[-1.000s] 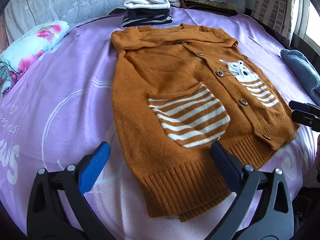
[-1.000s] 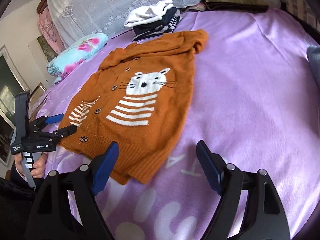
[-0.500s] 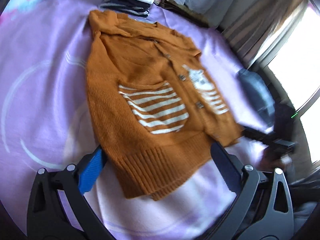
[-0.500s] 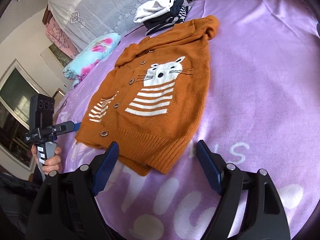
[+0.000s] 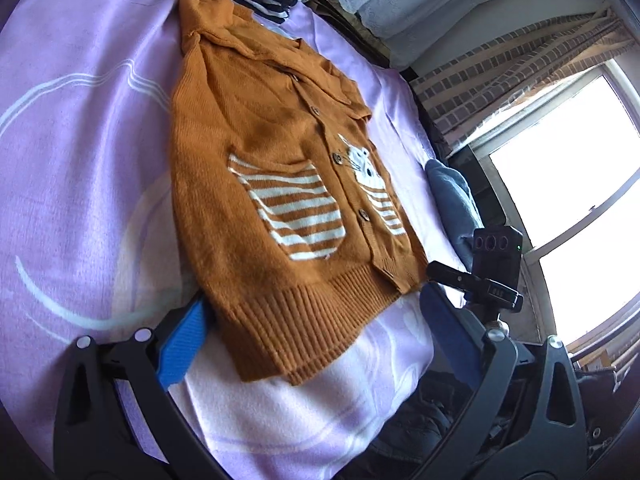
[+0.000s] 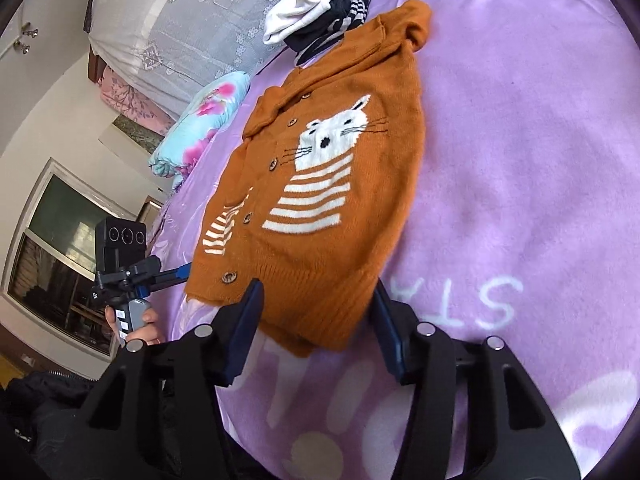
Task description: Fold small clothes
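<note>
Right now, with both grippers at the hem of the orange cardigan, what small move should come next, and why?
Probably close both on the ribbed hem. The left hand-held gripper and right hand-held gripper are open, straddling opposite hem corners of the orange cardigan, which lies flat on the purple blanket with sleeves already folded in.

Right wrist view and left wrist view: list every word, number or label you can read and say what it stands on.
"STA", white letters on the purple bedspread, right wrist view; the word runs out of frame.
White labels on the grey handle of the left gripper: too small to read.
Display on the right gripper body, left wrist view: blurred, unreadable.
The orange cardigan carries a cat picture, no text.
</note>
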`<state>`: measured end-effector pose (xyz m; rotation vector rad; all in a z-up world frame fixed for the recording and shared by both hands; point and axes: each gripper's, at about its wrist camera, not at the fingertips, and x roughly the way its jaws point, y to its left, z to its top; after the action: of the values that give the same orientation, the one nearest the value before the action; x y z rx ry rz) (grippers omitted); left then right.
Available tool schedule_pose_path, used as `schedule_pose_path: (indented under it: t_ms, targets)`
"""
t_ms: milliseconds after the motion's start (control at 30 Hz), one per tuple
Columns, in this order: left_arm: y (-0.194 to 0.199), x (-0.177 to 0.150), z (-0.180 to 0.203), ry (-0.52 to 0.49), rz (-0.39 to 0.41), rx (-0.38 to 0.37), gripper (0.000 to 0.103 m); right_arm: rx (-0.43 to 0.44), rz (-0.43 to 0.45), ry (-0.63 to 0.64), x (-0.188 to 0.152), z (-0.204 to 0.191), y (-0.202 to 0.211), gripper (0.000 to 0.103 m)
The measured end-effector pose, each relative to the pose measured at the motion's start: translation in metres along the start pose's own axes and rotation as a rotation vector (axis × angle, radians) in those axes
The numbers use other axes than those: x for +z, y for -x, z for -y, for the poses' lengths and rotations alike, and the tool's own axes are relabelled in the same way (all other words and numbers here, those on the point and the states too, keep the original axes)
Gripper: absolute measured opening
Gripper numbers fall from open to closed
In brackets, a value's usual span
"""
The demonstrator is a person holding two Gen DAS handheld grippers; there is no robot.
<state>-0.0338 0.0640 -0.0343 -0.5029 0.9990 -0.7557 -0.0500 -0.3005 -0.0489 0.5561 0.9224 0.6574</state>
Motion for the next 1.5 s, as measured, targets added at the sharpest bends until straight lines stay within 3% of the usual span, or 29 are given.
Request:
schedule_pose_path:
  t_ms: [100,200,233,333,400,433,467,533,667,967,1133,1500]
  targets:
    - [-0.008,0.004,0.003,-0.022,0.018,0.028,0.100,-0.002,0.011,0.009,0.002,-0.007,-0.009,0.053]
    - [-0.005,-0.002,0.007,-0.044,0.035,0.024,0.099,-0.024,0.033,0.009,-0.001,-0.009,-0.010,0.036]
    - [-0.003,-0.003,0.006,-0.044,0.042,0.024,0.094,-0.023,0.041,0.000,-0.002,-0.007,-0.009,0.026]
    - [0.003,-0.006,0.003,-0.050,0.063,0.072,0.070,-0.015,0.065,-0.018,-0.006,-0.003,-0.004,0.012]
    - [0.007,-0.005,-0.001,-0.046,0.080,0.096,0.048,-0.033,0.081,0.023,-0.006,-0.011,-0.002,0.011]
    - [0.009,-0.003,-0.004,-0.041,0.088,0.101,0.028,-0.037,0.088,0.041,-0.006,-0.015,0.000,0.011]
    - [0.011,-0.001,-0.007,-0.028,0.090,0.086,0.018,-0.031,0.098,0.057,-0.005,-0.021,0.004,0.011]
    - [0.014,0.002,-0.008,-0.011,0.088,0.028,0.011,-0.021,0.113,0.065,-0.002,-0.025,0.008,0.011]
    - [0.013,0.003,0.006,-0.069,0.090,0.066,0.011,0.011,0.116,0.037,0.002,-0.020,0.009,0.011]
    - [0.017,0.021,0.004,-0.040,0.101,0.029,0.011,0.139,0.144,-0.025,0.032,-0.012,0.015,0.011]
    - [0.020,0.054,0.003,-0.030,0.144,0.017,0.011,0.196,0.154,-0.041,0.077,-0.011,0.007,0.011]
    - [0.002,0.151,-0.009,0.002,0.185,0.053,0.010,0.208,0.173,-0.125,0.185,0.017,-0.029,0.011]
